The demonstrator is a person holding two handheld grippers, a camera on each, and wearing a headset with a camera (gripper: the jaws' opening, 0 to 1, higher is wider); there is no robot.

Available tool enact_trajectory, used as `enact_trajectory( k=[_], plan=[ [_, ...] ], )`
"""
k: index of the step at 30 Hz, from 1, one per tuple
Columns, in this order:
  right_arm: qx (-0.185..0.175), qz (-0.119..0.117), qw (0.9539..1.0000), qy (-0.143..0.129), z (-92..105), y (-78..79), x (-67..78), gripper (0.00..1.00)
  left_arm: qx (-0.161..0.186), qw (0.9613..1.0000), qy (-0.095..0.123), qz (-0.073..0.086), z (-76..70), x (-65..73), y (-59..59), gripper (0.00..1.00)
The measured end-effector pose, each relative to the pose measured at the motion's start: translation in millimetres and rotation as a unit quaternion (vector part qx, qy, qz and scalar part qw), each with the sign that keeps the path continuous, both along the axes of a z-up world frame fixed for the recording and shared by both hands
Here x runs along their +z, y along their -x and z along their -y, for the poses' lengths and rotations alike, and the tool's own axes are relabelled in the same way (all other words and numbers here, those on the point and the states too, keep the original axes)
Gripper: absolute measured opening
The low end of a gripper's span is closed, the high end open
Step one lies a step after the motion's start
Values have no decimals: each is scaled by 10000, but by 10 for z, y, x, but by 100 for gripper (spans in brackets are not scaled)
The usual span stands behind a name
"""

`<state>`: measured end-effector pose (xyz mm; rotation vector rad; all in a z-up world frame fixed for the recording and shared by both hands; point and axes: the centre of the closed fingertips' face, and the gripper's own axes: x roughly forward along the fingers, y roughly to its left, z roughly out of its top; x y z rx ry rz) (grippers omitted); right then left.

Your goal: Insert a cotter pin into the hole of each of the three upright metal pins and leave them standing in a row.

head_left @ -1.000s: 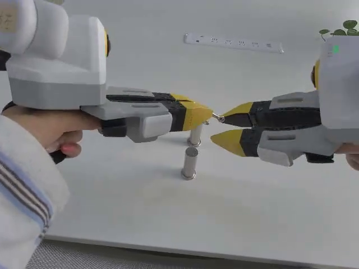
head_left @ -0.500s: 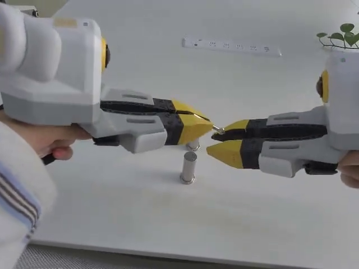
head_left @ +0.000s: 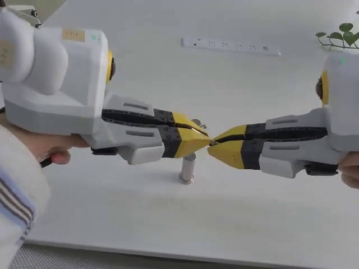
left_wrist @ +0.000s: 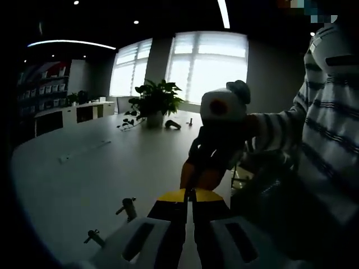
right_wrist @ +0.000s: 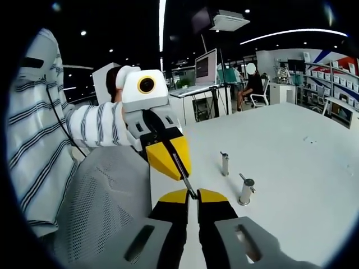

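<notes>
My left gripper (head_left: pixel 206 139) and right gripper (head_left: pixel 214 142) meet tip to tip above the white table (head_left: pixel 235 196). A thin cotter pin (right_wrist: pixel 183 175) runs between them, and both are shut on it. In the left gripper view, my left gripper (left_wrist: pixel 189 194) has the right gripper's yellow tip just ahead of it. One bare upright metal pin (head_left: pixel 187 168) stands right below the tips. A second pin (head_left: pixel 197 123) with a cotter pin through it peeks out behind the left gripper. Two upright pins (right_wrist: pixel 225 163) (right_wrist: pixel 245 191) stand to the right of my right gripper (right_wrist: pixel 192 195).
A white power strip (head_left: pixel 231 45) lies at the far side of the table. A potted plant (head_left: pixel 339 33) stands at the back right. The table's near edge (head_left: pixel 168 252) runs along the bottom. A person's striped sleeve (head_left: pixel 17 190) is at the lower left.
The right gripper, open a second ago, has come in from the right and shut on the free end of the cotter pin that the left gripper holds. Both grippers have dropped slightly.
</notes>
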<state>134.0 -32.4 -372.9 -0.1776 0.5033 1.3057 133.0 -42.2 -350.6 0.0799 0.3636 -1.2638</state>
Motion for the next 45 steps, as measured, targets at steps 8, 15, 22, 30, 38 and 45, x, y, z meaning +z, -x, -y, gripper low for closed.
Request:
enact_trajectory(
  k=[8, 15, 22, 30, 38, 45],
  plan=[
    [217, 61, 9997, 98, -9, 60, -4, 0, -161, 9995, -236, 106, -68, -90, 79, 0],
    [403, 243, 9987, 184, -17, 91, 13, 0, -219, 9991, -334, 170, -89, -122, 102, 0],
    [654, 547, 9957, 355, -12, 151, 16, 0, -161, 9975, -589, 342, -124, -211, 41, 3],
    [633, 751, 9927, 700, 81, 60, -84, 0, 11, 9950, -927, 381, -198, -371, -91, 21],
    [621, 930, 9867, 1180, 227, -75, -291, 0, 91, 9935, -1094, 305, -210, -485, -206, 21],
    [572, 915, 9837, 1436, 330, -177, -484, 0, 13, 9904, -1361, 219, -195, -645, -262, 18]
  ],
)
